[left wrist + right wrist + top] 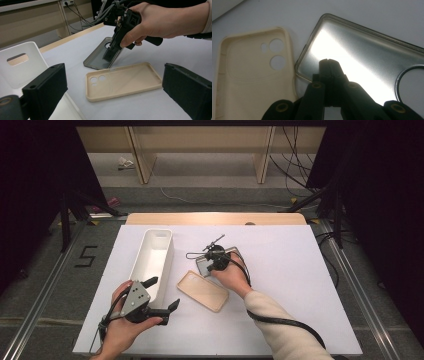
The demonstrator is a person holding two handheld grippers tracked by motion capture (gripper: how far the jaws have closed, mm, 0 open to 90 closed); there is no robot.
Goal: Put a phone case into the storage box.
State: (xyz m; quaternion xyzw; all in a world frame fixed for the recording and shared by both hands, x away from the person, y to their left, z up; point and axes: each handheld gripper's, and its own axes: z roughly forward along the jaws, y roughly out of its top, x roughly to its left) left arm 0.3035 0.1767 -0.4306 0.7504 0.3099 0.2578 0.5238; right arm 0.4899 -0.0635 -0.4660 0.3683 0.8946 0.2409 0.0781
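Observation:
A smoky grey see-through phone case [200, 265] [96, 60] [367, 47] lies open side up near the table's middle. Beside it, nearer me, a beige phone case [202, 290] [125, 80] [249, 75] also lies open side up. My right gripper [210, 269] [109, 55] [329, 61] points down into the grey case. Its jaws are shut together with nothing between them, and the tips are at the case's inner face. My left gripper [164, 292] [116, 92] stands open and empty at the front left, level with the beige case.
A long white plastic bin [152, 257] [22, 67] with a handle slot lies left of the cases, right next to my left gripper. The white table cover [290, 270] has free room to the right and front. A cable trails from my right hand.

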